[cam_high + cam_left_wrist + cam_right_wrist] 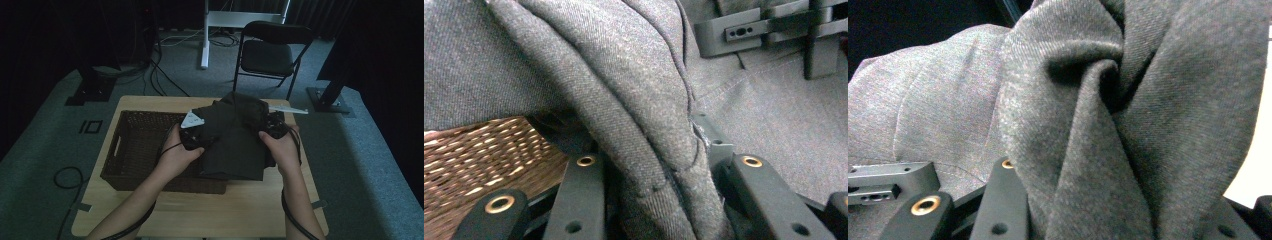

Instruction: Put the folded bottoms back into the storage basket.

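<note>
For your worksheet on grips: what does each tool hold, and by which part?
Both hold the dark grey garment: left tool on a side fold, right tool on the opposite side's bunched fold.

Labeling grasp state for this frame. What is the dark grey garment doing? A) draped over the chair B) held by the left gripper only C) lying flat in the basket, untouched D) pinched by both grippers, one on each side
D: the left gripper and the right gripper sit at opposite edges of the dark grey garment, and each gripper view shows a fold of fabric bunched between its own jaws, beside the wicker basket.
</note>
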Motion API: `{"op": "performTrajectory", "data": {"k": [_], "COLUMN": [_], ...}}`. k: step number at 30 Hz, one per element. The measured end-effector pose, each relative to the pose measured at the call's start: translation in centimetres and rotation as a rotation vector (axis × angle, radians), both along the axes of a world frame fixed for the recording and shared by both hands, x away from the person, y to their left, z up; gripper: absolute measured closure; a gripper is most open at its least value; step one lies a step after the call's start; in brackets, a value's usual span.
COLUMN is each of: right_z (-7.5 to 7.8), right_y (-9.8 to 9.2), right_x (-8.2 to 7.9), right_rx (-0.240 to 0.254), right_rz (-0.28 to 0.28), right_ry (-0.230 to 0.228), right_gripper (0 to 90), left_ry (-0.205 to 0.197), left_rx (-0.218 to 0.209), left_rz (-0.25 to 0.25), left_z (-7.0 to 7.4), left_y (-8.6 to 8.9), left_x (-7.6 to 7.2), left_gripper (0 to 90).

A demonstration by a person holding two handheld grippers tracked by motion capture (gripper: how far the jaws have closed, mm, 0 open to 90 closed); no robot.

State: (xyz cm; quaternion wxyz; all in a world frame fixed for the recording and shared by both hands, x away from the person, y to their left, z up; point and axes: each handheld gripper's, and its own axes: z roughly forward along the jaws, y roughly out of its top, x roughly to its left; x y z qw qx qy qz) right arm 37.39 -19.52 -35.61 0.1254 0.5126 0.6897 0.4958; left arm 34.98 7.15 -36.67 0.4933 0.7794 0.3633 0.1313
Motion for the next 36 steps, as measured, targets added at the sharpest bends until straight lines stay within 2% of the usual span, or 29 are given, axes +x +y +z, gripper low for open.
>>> {"op": "performTrajectory", "data": {"k": [8, 16, 30, 33, 36], "right_z": [-0.1, -0.1, -1.1, -1.5, -1.6], "right_y": [2.6, 5.0, 9.6, 11.2, 11.8], "right_x": [0.8, 1.5, 2.8, 3.2, 3.4], "right_rx": [-0.003, -0.013, -0.006, -0.008, -0.008], "right_rz": [0.019, 0.038, 0.073, 0.090, 0.096], "right_ry": [0.002, 0.002, 0.016, 0.029, 0.032], "right_gripper": [64.2, 64.2, 64.2, 64.2, 64.2], "left_ry": [0.008, -0.004, 0.024, 0.029, 0.032], "left_rx": [0.001, 0.029, 0.036, 0.046, 0.053], "left_rz": [0.023, 0.041, 0.087, 0.096, 0.108], "left_z": [0.0, 0.1, -0.7, -0.9, -1.1], "left_y": [2.4, 4.6, 9.2, 10.2, 11.1], "left_x": [0.4, 0.5, 0.9, 0.9, 0.9], "left_gripper": [66.1, 66.1, 66.1, 66.1, 66.1]}}
